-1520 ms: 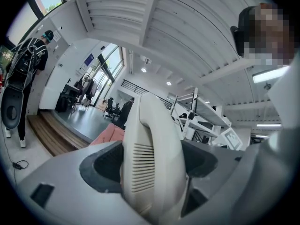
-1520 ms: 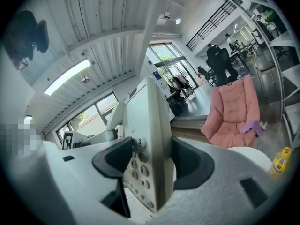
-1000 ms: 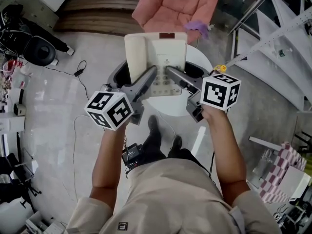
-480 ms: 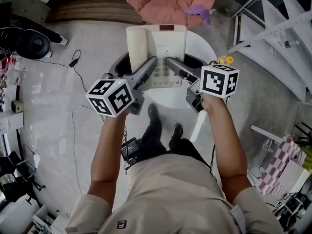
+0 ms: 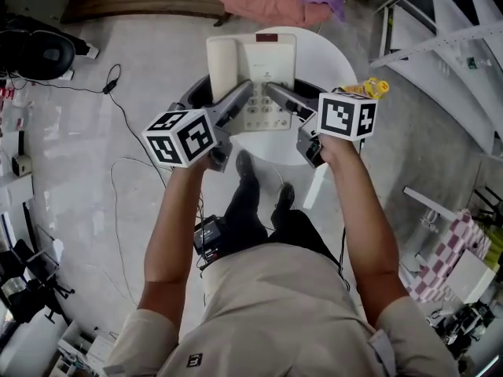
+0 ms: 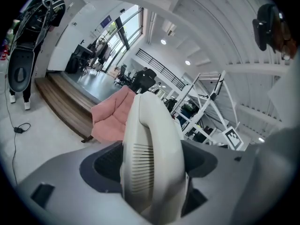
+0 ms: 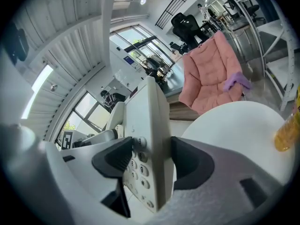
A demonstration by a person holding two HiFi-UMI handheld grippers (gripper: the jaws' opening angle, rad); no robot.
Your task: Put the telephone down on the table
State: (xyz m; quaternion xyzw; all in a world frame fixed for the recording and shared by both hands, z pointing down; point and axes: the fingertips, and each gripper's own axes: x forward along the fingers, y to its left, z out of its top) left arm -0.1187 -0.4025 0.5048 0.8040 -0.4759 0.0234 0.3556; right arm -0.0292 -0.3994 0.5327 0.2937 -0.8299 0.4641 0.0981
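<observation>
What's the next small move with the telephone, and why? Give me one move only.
Probably lower both grippers together, straight down, until the telephone rests on the round white table. The left hand-held gripper is shut on its handset side and the right hand-held gripper on its keypad edge. The telephone seems to hang over the tabletop, so no sideways shift looks needed.

Left forearm and right forearm extended forward. Left gripper and right gripper each clamped on the telephone.
</observation>
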